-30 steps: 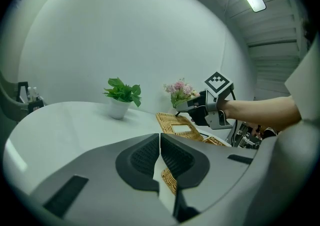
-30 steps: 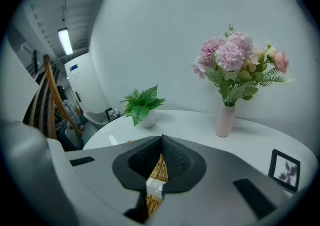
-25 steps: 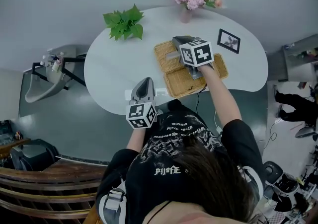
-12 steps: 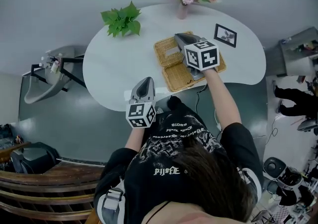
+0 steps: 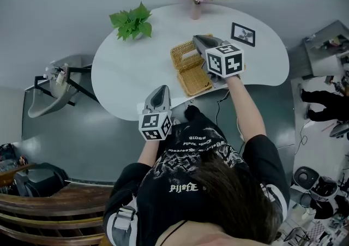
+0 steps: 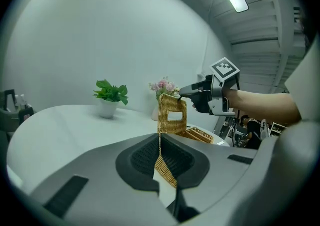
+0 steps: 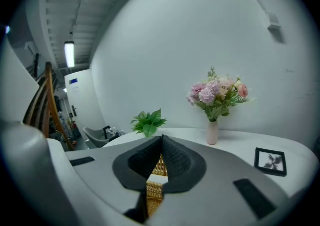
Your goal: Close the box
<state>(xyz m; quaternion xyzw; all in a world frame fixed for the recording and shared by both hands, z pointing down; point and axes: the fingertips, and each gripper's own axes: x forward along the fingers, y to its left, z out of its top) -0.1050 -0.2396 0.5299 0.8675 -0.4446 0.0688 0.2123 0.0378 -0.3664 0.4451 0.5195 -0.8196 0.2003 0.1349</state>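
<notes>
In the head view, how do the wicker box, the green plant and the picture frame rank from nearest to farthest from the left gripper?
1. Wicker box: just beyond the left gripper, toward the right.
2. Green plant: far back, on the left.
3. Picture frame: far back, on the right, past the box.

Bare table (image 5: 125,76) left, vase (image 5: 195,11) beyond box (image 5: 195,80)
</notes>
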